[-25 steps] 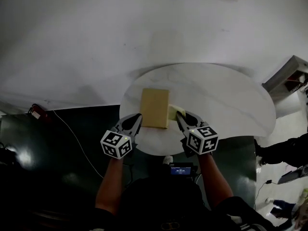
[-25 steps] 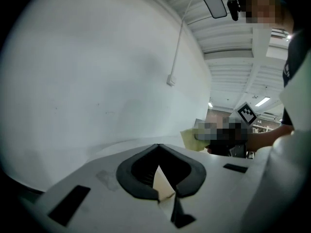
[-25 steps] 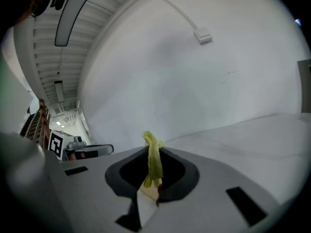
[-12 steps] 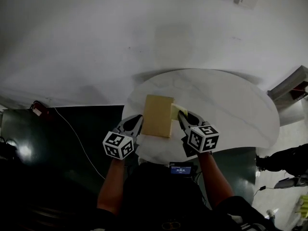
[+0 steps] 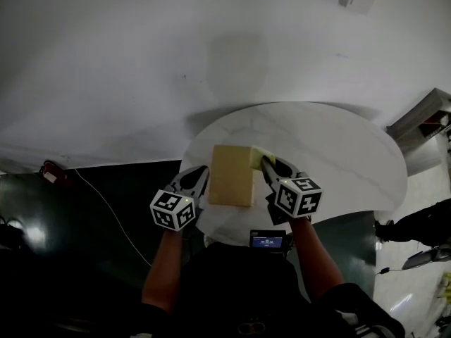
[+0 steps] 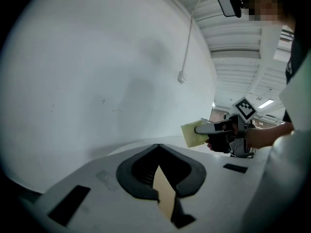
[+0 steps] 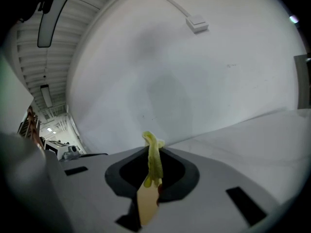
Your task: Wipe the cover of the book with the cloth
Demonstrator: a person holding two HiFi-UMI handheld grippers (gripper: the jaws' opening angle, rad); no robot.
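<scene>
While the left gripper (image 5: 204,170) sits at the book's near-left edge, its jaws are drawn in to a thin slot filled by a tan sliver; I read that as a pinch on the book (image 5: 232,176), holding it steady. Right gripper (image 5: 267,163) has its jaws pressed on the cloth (image 5: 258,153); the yellow-green fold stands up out of the jaws in the right gripper view, with a tan strip below it, likely the cover.

Book lies flat on the round white table (image 5: 338,153), on its near-left part, close to the person; the cloth sits at the book's far-right corner, over or just at the edge; contact can't be confirmed from the head view.

Step, as I judge it: wipe stroke at its far end, or about to start; most of the cover is still bare of cloth. Next move needs the cloth laid down onto the cover and dragged across or toward the near edge; light downward pressure; left pinch kept so the book doesn't slide; watch that the cloth doesn't bunch or pull free.

Count: one book; one cloth; one table; two grippers.
</scene>
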